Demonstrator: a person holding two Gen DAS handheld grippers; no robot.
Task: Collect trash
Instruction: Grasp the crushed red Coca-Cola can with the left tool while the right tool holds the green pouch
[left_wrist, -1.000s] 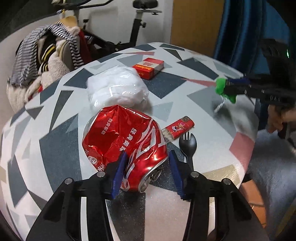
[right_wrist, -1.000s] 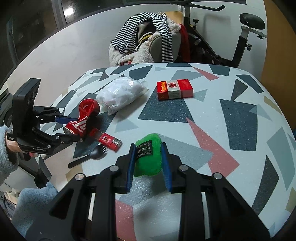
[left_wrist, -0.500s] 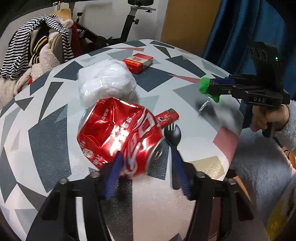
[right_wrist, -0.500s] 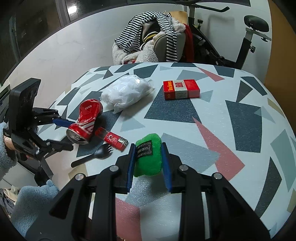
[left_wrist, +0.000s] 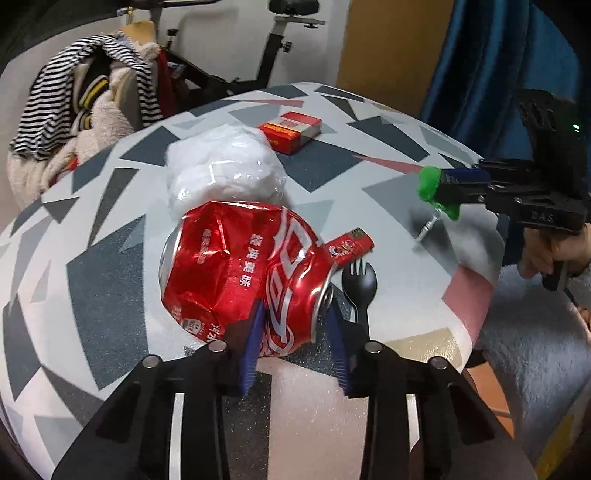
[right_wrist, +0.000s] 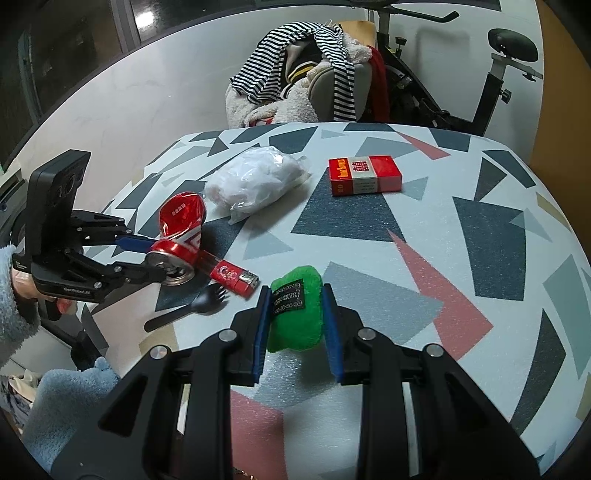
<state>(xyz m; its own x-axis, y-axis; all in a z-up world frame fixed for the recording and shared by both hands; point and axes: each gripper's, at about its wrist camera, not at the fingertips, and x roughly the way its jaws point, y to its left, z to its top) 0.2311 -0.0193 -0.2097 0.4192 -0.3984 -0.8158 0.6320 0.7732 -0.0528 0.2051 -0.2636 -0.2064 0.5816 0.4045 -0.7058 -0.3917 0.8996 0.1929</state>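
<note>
Left gripper is closing its jaws on the crushed red can; the blue pads sit either side of the can's near end by the rim, and from the right wrist view they look to be touching it, so I read this as a grip being made rather than finished. The can lies on its side at the near-left part of the patterned table, which is likely why the hold is taken across the narrow end: the dented body is too wide and uneven. Right gripper is clamped tight on a green plush piece with a black label, held just above the table's near edge, probably parked there with one item already picked while the left hand works. Just right of the can lie a red lighter, partly tucked under it, and a black spork at the near edge; both are close enough to get nudged when the can lifts. Farther back sit a white plastic bag, touching the can's far end, and a red cigarette pack, well apart toward the far right. No bin is visible in either view, so I can't tell where the trash goes. A chair with striped clothes stands beyond the table.
</note>
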